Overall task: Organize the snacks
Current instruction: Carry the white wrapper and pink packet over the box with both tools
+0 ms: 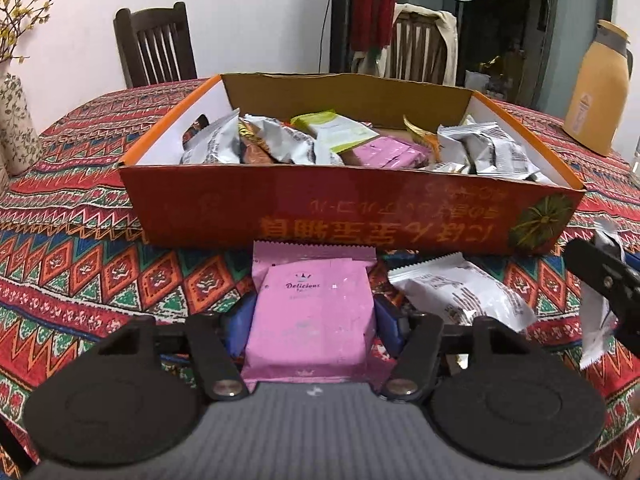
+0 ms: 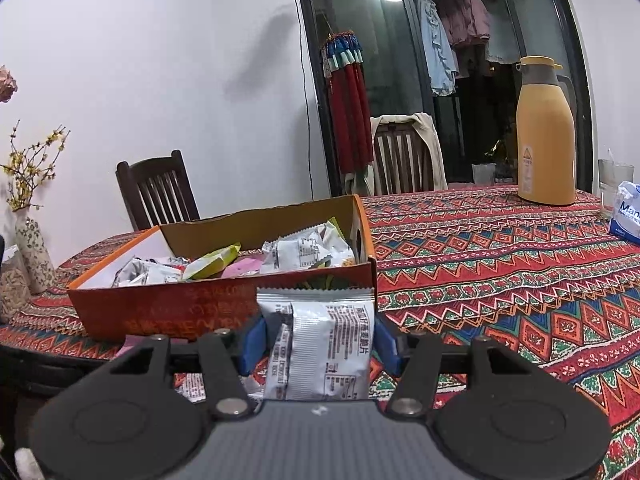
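**Two tools, one packet each**

The left tool pinches a pink packet between its blue pads, low over the desk just before the orange box. The right tool pinches a silver packet, held near the box's front corner. The box holds a heap of packets; the exact count is unclear. Only the left view shows a loose silver packet on the cloth beside the pink one. Only the right view shows a blue-and-white tissue pack. Both show two chairs and one yellow jug.

Home dining room: patterned tablecloth, wooden chairs, thermos jug, flower vase, hanging laundry.
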`<state>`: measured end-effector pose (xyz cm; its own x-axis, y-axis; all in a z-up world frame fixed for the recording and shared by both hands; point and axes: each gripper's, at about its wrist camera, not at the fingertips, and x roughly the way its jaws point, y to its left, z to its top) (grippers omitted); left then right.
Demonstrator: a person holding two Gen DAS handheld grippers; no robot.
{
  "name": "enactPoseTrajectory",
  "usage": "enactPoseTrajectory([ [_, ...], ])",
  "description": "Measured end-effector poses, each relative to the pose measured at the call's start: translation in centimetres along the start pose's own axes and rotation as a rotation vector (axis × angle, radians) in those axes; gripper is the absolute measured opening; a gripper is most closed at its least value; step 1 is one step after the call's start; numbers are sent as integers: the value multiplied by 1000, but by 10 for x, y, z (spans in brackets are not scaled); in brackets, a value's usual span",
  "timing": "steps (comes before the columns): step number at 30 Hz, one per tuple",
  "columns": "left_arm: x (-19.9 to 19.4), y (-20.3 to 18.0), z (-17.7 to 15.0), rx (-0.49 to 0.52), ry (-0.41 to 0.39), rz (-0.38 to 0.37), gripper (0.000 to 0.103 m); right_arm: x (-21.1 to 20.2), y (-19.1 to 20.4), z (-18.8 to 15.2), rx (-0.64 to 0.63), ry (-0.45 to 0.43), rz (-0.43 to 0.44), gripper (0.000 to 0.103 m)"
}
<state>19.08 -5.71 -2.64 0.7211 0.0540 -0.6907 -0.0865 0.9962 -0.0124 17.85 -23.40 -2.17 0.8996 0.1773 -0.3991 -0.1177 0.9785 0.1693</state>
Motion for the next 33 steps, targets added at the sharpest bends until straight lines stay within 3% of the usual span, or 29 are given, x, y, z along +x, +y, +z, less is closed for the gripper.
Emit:
enactPoseTrajectory([
  [23, -37, 11, 5, -5, -102, -40, 63, -2, 0, 0, 0, -15, 5, 56],
  [33, -67, 24, 29, -41, -205, -84, 63, -11, 9, 9, -33, -31, -3, 56],
])
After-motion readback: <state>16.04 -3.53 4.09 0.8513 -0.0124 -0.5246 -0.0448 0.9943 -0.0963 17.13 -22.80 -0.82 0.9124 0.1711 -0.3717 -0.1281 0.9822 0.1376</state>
